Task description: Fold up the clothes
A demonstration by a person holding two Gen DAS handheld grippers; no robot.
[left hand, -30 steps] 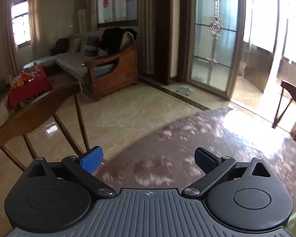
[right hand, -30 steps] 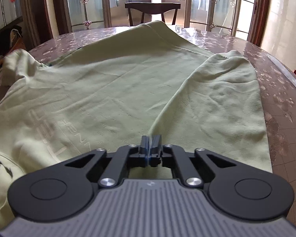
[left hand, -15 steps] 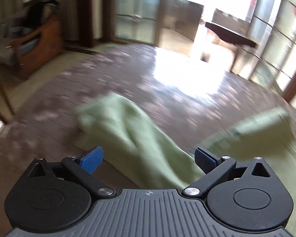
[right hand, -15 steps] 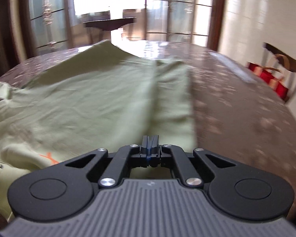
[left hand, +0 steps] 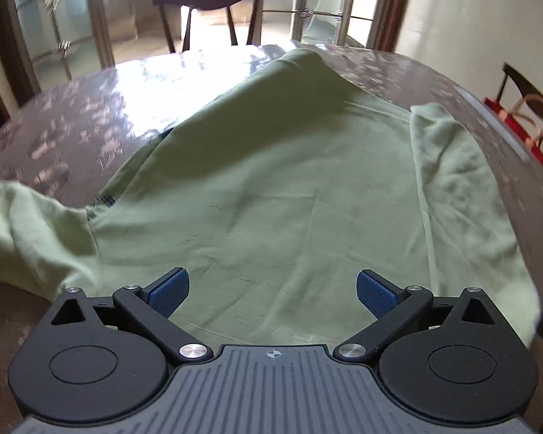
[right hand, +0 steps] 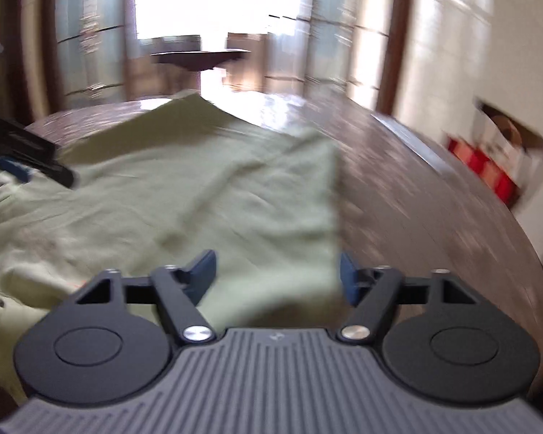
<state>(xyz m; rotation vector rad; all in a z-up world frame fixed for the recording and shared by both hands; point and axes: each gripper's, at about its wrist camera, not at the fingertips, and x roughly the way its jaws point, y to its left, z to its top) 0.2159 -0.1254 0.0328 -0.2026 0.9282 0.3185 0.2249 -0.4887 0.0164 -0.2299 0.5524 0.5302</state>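
Glossy brown patterned surface (left hand: 72, 133) fills both views, with glass doors and a dark chair (left hand: 210, 3) behind it. On it lies a pale green garment (left hand: 278, 188), spread out and rumpled, one bunched part at the left edge and a folded-over flap along the right. The left tongs (left hand: 273, 291) hover just above the garment near its printed lettering, blue pads wide apart and gripping nothing. The right tongs (right hand: 277, 275) are opening, jaws well apart over the garment's right edge; cloth lies between the pads, but they do not press it.
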